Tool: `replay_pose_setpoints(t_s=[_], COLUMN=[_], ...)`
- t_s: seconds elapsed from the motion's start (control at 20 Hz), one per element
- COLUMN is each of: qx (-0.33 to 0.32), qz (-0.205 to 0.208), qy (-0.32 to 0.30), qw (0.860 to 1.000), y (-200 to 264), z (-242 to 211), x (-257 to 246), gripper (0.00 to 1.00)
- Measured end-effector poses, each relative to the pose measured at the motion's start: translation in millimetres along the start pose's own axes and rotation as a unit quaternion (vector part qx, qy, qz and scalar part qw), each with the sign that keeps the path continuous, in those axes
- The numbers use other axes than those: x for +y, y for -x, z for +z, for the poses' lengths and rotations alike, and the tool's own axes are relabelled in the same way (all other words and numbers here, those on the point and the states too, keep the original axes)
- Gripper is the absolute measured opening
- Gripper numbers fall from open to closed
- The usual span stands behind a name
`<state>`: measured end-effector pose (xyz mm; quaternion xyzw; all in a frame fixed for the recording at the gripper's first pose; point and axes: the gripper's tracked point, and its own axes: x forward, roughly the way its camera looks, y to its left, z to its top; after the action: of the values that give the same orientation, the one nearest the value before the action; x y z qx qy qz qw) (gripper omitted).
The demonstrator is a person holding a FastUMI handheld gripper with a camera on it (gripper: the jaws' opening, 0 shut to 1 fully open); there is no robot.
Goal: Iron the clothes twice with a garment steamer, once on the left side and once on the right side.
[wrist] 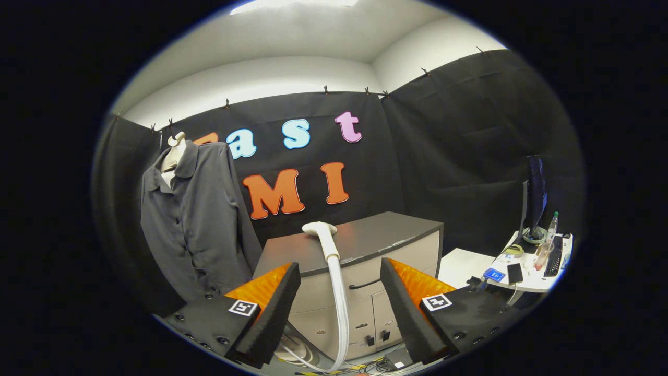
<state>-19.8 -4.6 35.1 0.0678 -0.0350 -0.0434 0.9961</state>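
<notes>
The gripper [339, 284] is hovering with its fingers [284, 292] spread wide apart, gripping nothing. Ahead, between them, the white garment steamer [322, 232] is resting with its head on the near edge of a grey cabinet [376, 237], its hose [340, 303] hanging down the cabinet front. To the far left, a grey shirt [195, 224] is hanging on a mannequin [175, 151]. A desk [537, 279] is standing at right.

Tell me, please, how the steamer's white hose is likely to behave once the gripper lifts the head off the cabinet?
The hose sags in a long curve, so it probably flexes and drags. The steamer head lies beyond the open gripper on the cabinet; it may swing.
</notes>
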Motion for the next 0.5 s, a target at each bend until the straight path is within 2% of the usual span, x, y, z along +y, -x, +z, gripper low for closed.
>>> replay_pose_setpoints(t_s=[0.2,0.5], qx=[-0.002,-0.001], qz=[-0.004,0.004], qy=[0.01,0.024], qw=[1.0,1.0], y=[0,7], z=[5,9], x=[-5,18], gripper=[0.98,0.98])
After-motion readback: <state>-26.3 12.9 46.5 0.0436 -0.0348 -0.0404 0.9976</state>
